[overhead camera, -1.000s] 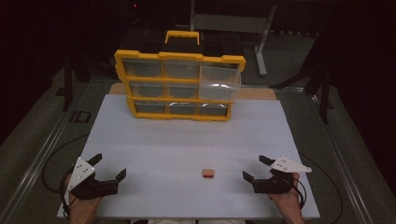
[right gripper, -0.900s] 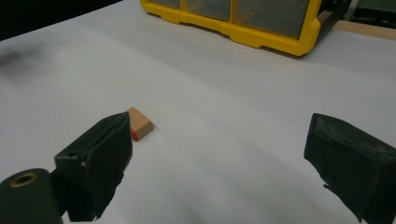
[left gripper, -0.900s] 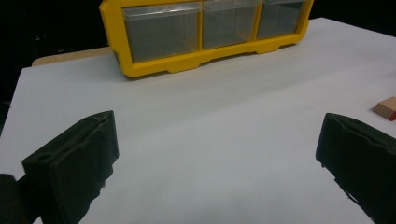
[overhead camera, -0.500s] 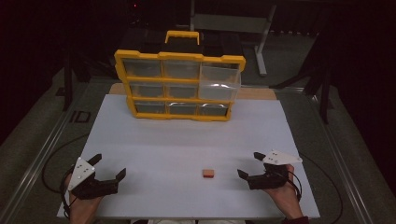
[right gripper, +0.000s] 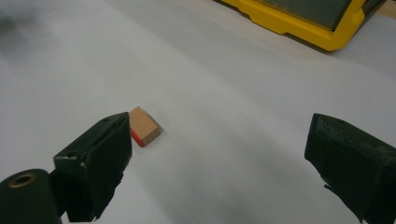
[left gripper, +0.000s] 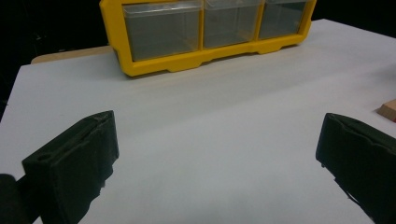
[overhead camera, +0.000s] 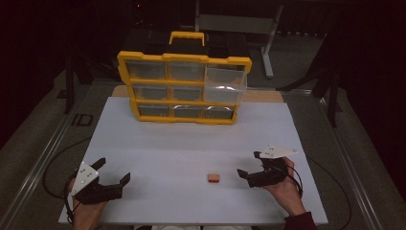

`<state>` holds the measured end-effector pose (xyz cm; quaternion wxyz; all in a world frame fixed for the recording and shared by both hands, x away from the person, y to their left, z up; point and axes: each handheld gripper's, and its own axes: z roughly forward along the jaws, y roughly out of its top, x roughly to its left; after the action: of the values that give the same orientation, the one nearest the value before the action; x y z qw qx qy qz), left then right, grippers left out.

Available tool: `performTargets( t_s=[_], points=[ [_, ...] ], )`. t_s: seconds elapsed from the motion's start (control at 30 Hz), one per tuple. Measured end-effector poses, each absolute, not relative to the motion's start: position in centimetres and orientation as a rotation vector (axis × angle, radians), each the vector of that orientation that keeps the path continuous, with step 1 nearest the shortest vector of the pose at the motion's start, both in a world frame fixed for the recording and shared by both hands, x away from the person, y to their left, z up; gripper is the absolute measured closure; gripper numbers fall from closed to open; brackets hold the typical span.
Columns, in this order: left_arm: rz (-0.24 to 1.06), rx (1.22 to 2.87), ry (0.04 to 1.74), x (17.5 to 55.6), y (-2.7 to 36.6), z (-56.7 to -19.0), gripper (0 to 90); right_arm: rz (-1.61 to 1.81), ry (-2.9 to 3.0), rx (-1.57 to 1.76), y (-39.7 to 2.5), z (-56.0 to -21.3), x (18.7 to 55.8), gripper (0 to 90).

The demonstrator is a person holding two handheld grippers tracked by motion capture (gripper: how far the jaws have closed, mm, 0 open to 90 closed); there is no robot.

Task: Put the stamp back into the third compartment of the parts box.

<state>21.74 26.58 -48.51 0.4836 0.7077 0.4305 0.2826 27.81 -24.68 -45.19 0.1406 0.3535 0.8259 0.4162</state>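
1. High view: my right tool (overhead camera: 253, 166) sits at the near right of the white table (overhead camera: 191, 143), jaws spread wide and holding nothing. A small wooden block (overhead camera: 214, 178) lies just beside it, toward the middle of the table, apart from the jaws. My left tool (overhead camera: 113, 173) rests at the near left, well apart from the block, also wide open and empty. At the far edge stands a yellow drawer organizer (overhead camera: 184, 86) with clear bins and a carry handle; its upper right drawer appears to stick out a little. I can read no brand or label on it. Dark marks on the floor strip left of the table may be letters, but I cannot make them out.

2. Left gripper view: both black jaws of my tool (left gripper: 215, 158) stand far apart over bare table. A corner of the block (left gripper: 388, 110) peeks in at the right edge. The organizer's (left gripper: 163, 65) bottom row of bins looks empty, and I find no writing.

3. Right gripper view: the block (right gripper: 144, 126) lies flat just past my tool's (right gripper: 219, 154) left-hand jaw, outside the gap between the jaws. It is plain wood with one red-painted end. I judge it light, stiff and not fragile, with flat faces that give the pads good purchase. I would take it across two opposite flat sides, low to the table, since it is short. It bears no print.
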Motion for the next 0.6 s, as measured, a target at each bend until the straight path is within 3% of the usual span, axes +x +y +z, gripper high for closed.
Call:
performTargets(
  t_s=[0.6],
  points=[
    [0.686, 1.725, 1.049, 21.8, 26.7, -48.7, 0.0, 1.119, 2.480, 0.956, -21.5, -44.3, 29.8, 7.4]
  ],
)
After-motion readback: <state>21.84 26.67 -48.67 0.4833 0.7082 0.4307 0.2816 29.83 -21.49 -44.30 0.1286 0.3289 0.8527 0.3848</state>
